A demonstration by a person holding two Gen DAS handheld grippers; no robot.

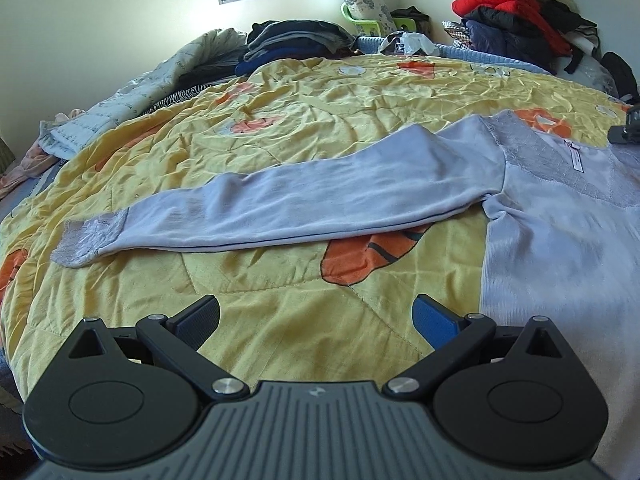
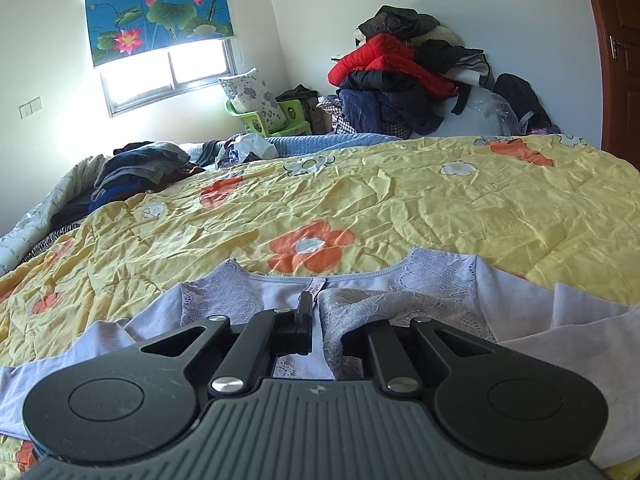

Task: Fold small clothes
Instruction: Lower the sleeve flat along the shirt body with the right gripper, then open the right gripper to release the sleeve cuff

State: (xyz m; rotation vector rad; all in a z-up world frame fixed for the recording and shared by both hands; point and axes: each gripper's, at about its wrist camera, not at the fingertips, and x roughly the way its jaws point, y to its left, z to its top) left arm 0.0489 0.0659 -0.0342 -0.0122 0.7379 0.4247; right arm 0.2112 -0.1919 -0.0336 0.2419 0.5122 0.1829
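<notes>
Lavender top (image 1: 560, 232) lies flat on the yellow quilt (image 1: 280, 132), one sleeve (image 1: 280, 204) stretched out sideways. Our right gripper (image 2: 316, 320) is pinched on lace near the neckline (image 2: 360, 276); our left gripper (image 1: 316, 320) hangs spread, empty — we should grasp the cuff (image 1: 86, 238) and fold inward, keeping the fabric smooth.

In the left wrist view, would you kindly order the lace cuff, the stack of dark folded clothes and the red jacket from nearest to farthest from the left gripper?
From the left gripper:
1. Lace cuff, on the sleeve's end, left.
2. Stack of dark folded clothes, far edge of bed, centre.
3. Red jacket, on the corner pile, far right.
</notes>
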